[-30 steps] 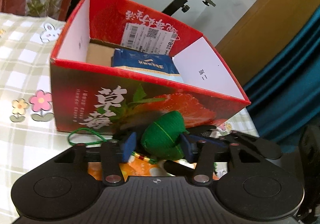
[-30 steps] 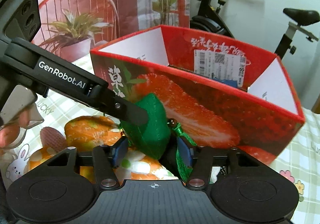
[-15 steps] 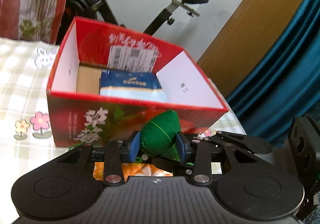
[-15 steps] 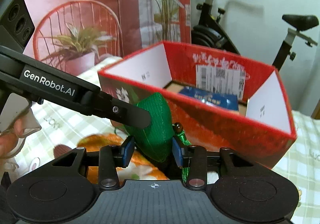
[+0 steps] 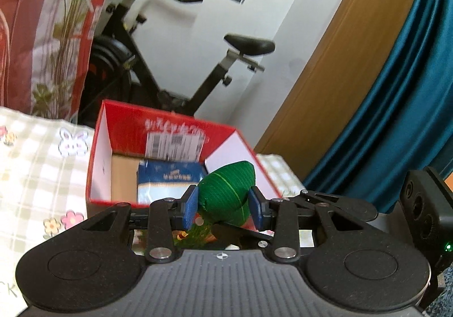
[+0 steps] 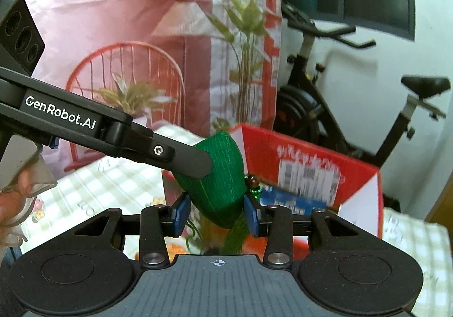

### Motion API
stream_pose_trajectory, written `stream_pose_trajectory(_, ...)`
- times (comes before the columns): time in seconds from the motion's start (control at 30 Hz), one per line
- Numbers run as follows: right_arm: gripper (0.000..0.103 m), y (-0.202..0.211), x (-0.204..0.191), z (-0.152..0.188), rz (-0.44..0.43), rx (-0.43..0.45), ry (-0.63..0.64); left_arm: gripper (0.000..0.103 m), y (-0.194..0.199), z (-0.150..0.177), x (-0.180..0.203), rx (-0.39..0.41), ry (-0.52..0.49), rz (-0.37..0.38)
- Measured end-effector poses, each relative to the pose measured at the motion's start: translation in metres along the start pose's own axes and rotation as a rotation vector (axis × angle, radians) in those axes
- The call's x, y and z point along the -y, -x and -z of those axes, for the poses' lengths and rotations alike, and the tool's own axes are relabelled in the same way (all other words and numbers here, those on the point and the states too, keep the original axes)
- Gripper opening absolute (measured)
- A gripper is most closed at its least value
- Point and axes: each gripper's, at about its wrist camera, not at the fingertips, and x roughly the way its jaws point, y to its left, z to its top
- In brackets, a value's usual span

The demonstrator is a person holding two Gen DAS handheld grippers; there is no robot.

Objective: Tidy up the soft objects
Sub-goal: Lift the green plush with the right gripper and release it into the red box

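A green woven pouch (image 5: 226,192) with a beaded cord is held by both grippers, lifted above the near rim of the red strawberry box (image 5: 99,147). My left gripper (image 5: 223,205) is shut on its sides. My right gripper (image 6: 216,213) is shut on the same pouch (image 6: 218,189); the left gripper's finger (image 6: 187,159) crosses in from the left and presses on it. The open box (image 6: 305,152) lies just beyond and holds a blue packet (image 5: 170,181). The pouch's green tassel (image 6: 236,234) hangs down.
The box stands on a checked cloth with flower and bunny prints (image 5: 42,164). Orange soft items (image 6: 172,247) lie under the grippers. An exercise bike (image 5: 175,62) and a floral curtain (image 6: 141,48) stand behind; a teal curtain (image 5: 410,118) is at the right.
Both grippers have risen with the green pouch, from in front of the box's near wall to above its rim. The box now looks lower and farther.
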Motion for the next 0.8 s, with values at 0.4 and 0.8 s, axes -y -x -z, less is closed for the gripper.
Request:
stream_pose_trajectory(0.4, 0.038, 0.018, 0.01, -0.073, 0.03, 0.127, 0.074, 0.04, 0.015, -0.055, 0.016, 0.149, -0.047, 0.012)
stream_pose_trajectory(0.8, 0.038, -0.015, 0.026, -0.103, 0.044, 0.151, 0.133, 0.04, 0.0, -0.079, 0.008, 0.184, -0.063, -0.012)
